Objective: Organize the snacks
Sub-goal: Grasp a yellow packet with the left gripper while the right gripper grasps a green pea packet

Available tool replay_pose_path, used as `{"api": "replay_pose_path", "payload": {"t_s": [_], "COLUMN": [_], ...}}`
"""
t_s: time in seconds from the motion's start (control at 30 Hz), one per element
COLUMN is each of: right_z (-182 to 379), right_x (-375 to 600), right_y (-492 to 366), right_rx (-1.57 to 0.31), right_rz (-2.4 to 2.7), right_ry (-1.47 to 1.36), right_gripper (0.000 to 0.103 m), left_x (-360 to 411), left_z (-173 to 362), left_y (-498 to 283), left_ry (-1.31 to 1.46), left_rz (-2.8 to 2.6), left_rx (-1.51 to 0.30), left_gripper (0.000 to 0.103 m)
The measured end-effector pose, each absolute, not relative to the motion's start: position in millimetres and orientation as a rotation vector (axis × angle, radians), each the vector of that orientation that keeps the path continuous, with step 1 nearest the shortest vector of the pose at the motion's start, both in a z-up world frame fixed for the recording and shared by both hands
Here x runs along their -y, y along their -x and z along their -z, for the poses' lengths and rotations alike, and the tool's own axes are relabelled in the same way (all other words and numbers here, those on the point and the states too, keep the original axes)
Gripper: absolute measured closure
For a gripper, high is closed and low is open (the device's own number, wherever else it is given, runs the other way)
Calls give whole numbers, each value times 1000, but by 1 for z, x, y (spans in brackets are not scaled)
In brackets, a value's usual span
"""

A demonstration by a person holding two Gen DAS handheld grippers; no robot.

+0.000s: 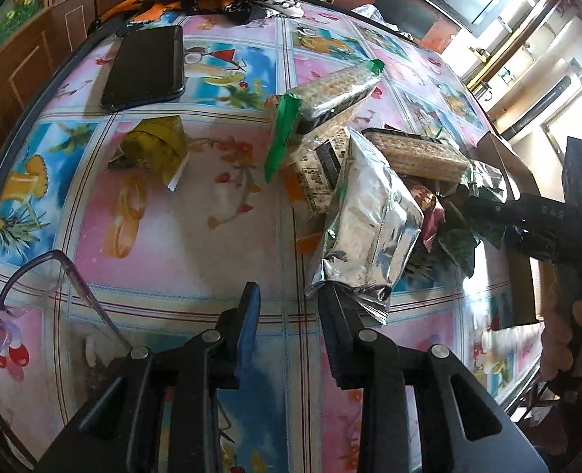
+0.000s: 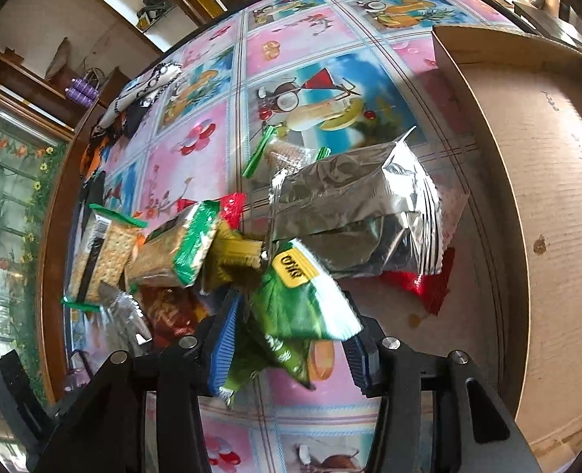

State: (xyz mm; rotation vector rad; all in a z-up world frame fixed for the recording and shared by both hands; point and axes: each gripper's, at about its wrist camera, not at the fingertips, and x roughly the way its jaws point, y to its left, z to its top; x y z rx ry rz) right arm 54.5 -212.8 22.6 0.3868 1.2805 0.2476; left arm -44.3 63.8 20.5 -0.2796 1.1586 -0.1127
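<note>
A pile of snack packets lies on the patterned table. In the left wrist view my left gripper (image 1: 289, 307) is open and empty; its right finger touches the edge of a silver foil bag (image 1: 366, 232). Behind it lie cracker packs (image 1: 330, 90) with green ends and a wafer pack (image 1: 417, 153). A yellow packet (image 1: 153, 146) lies apart to the left. My right gripper (image 1: 488, 213) reaches into the pile from the right. In the right wrist view my right gripper (image 2: 291, 335) has a green snack packet (image 2: 295, 299) between its fingers, lifted slightly and blurred. A silver bag (image 2: 354, 205) lies just beyond.
A cardboard box (image 2: 527, 181) stands right of the pile. A black phone (image 1: 145, 67) and patterned cloth (image 1: 212, 0) lie at the table's far side. Eyeglasses (image 1: 34, 299) lie near the left edge. A red packet (image 2: 421, 283) sits under the silver bag.
</note>
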Motion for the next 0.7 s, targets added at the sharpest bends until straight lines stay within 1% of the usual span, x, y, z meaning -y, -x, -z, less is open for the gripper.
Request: {"api": "replay_pose_path", "payload": {"t_s": [0.03,0.07,0.1,0.23,0.4,0.43,0.47,0.5,0.53,0.57,0.7], "right_z": [-22,-21,-23,-34,-46,-48,-49,-51,-53,-55,-61], "right_x": [212,212,213,215,214,214,213,213,211,210,207], "right_y": [-55,-54,-53,-40,-15,-10,-7,-3,0,3,10], "right_rx": [-1281,-1281,-1271,-1223,-1192,-1186,-1184,-1181,-1176,-1170,-1151], "right_rz": [-251,-257,-260,-284,-310,-321,-335,-348,-357,-365,-380], "right_ry": [-375,-368,-367,-344,-323,-324,-328,-330,-328,-325,-309], "right_gripper": [70,70,70,71,71,71,71,71,71,71,71], "left_x": [-61,-60,-59,-61,-82,-93,-103,-110,-121,-129,-144], "left_z": [-21,-20,-19,-22,-44,-51,-56,-58,-61,-62,-52], "left_y": [45,45,46,50,49,45,40,37,31,25,-7], "left_ry": [262,254,255,268,307,310,311,313,314,313,244], "left_rz": [115,117,120,137,132,101,69,48,9,-17,-44], "left_rx": [-1156,-1157,-1159,-1147,-1093,-1077,-1064,-1053,-1044,-1044,-1102], "left_gripper": [85,96,100,101,101,98,89,81,66,56,55]}}
